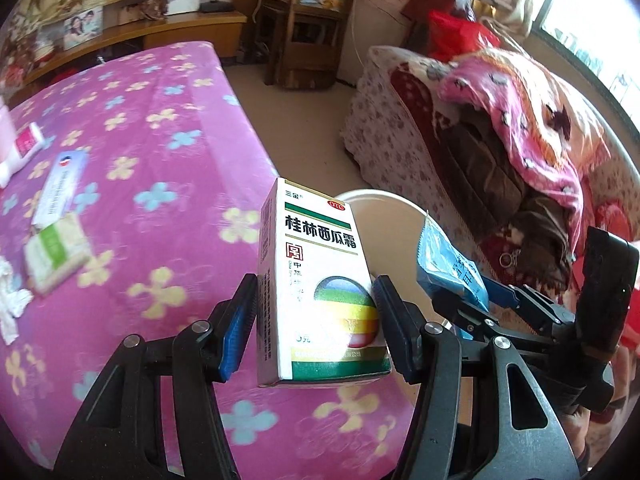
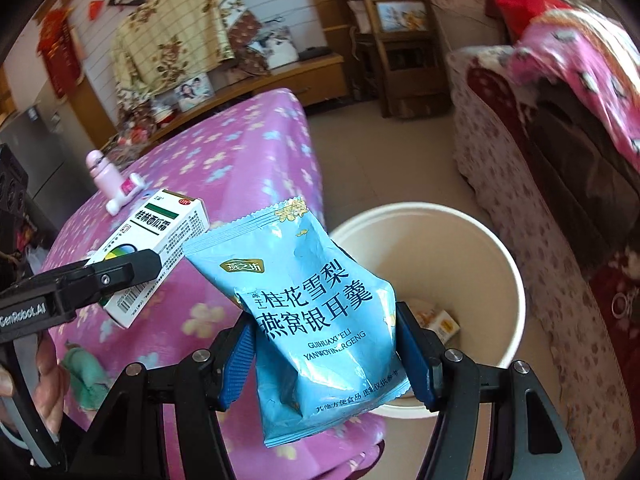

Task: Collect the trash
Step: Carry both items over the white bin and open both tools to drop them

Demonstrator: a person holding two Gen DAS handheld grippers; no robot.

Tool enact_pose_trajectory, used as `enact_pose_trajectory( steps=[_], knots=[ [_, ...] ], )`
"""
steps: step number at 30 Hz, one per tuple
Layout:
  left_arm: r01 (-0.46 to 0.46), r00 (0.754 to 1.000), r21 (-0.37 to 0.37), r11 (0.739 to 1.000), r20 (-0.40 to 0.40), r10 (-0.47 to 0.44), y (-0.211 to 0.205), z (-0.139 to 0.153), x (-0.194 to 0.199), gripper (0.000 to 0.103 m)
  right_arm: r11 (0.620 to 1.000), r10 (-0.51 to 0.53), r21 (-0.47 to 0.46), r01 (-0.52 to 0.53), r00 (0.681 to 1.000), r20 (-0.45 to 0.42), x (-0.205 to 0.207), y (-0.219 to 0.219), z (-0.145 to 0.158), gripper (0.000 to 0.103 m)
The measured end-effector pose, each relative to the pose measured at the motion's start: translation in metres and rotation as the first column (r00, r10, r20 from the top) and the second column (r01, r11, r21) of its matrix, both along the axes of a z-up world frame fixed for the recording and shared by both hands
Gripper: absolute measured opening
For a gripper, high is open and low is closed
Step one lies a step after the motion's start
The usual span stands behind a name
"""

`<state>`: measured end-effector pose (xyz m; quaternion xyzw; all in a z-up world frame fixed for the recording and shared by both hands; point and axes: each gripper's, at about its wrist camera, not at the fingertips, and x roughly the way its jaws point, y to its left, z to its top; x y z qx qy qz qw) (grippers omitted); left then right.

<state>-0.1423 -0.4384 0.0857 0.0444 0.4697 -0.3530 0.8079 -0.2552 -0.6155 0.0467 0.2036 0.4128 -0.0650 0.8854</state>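
Observation:
My left gripper (image 1: 316, 320) is shut on a white medicine box (image 1: 316, 280) with green stripes, held above the pink table edge; the box also shows in the right wrist view (image 2: 160, 236). My right gripper (image 2: 324, 356) is shut on a blue snack packet (image 2: 320, 312), held beside and partly over the white bin (image 2: 472, 240). The packet shows in the left wrist view (image 1: 448, 264) to the right of the box. The bin rim (image 1: 380, 196) sits behind the box. A small carton (image 2: 440, 320) lies inside the bin.
On the pink flowered tablecloth (image 1: 160, 160) lie a white packet (image 1: 60, 188), a green-and-white packet (image 1: 56, 252), crumpled tissue (image 1: 12, 304) and a pink-white tube (image 1: 28, 144). A pink bottle (image 2: 100, 172) stands farther back. A sofa with blankets (image 1: 520, 120) is on the right.

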Motion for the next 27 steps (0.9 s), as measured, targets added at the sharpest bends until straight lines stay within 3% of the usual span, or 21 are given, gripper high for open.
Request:
enact_pose_trajectory(
  steps=[11, 15, 18, 27],
  knots=[
    [0.054, 0.998, 0.032, 0.998, 0.008, -0.054, -0.047, -0.018, -0.012, 0.057, 0.995, -0.098, 0.025, 0.099, 0.994, -0.042, -0.006, -0.032, -0.024, 0.064],
    [0.053, 0.999, 0.042, 0.998, 0.007, -0.053, -0.052, -0.023, -0.011, 0.057, 0.991, -0.132, 0.010, 0.133, 0.989, -0.059, -0.004, -0.038, -0.028, 0.065],
    [0.048, 0.999, 0.045, 0.998, -0.002, -0.048, -0.051, -0.026, -0.009, 0.058, 0.987, -0.157, 0.005, 0.158, 0.985, -0.072, -0.003, -0.041, -0.032, 0.073],
    [0.040, 0.999, 0.064, 0.997, -0.027, -0.038, -0.047, -0.032, -0.004, 0.060, 0.988, -0.144, 0.033, 0.148, 0.985, -0.096, 0.000, -0.038, -0.039, 0.073]
  ],
)
